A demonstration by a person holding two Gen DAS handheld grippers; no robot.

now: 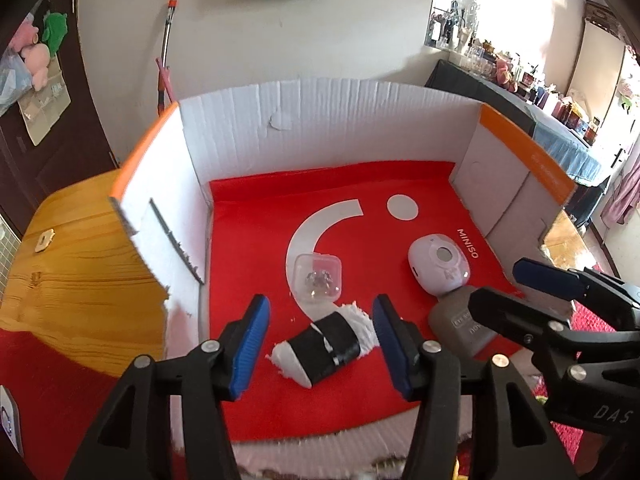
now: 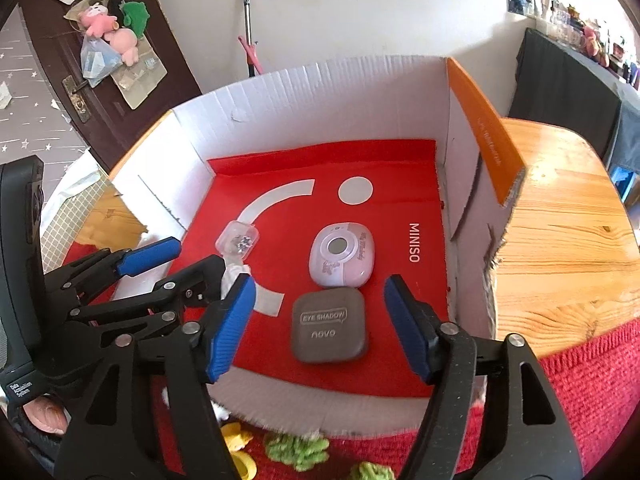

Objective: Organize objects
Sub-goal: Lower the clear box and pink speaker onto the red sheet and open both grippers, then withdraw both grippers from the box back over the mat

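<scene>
A cut-open white cardboard box (image 1: 320, 120) with a red MINISO mat (image 1: 248, 248) holds four things. A white foam piece wrapped in black tape (image 1: 326, 346) lies between the open fingers of my left gripper (image 1: 318, 346). A clear small plastic case (image 1: 318, 278) lies just beyond it. A pink round compact (image 2: 342, 254) and a grey eye shadow case (image 2: 330, 328) lie to the right. My right gripper (image 2: 318, 328) is open with the grey case between its fingers. The box (image 2: 320, 96) and mat (image 2: 384, 160) also show in the right wrist view.
The box stands on a wooden table (image 2: 560, 240) with a red cloth (image 2: 592, 400) at the front. Green and yellow fluffy items (image 2: 296, 448) lie in front of the box. A wall, a door and a cluttered side table (image 1: 540, 92) lie behind.
</scene>
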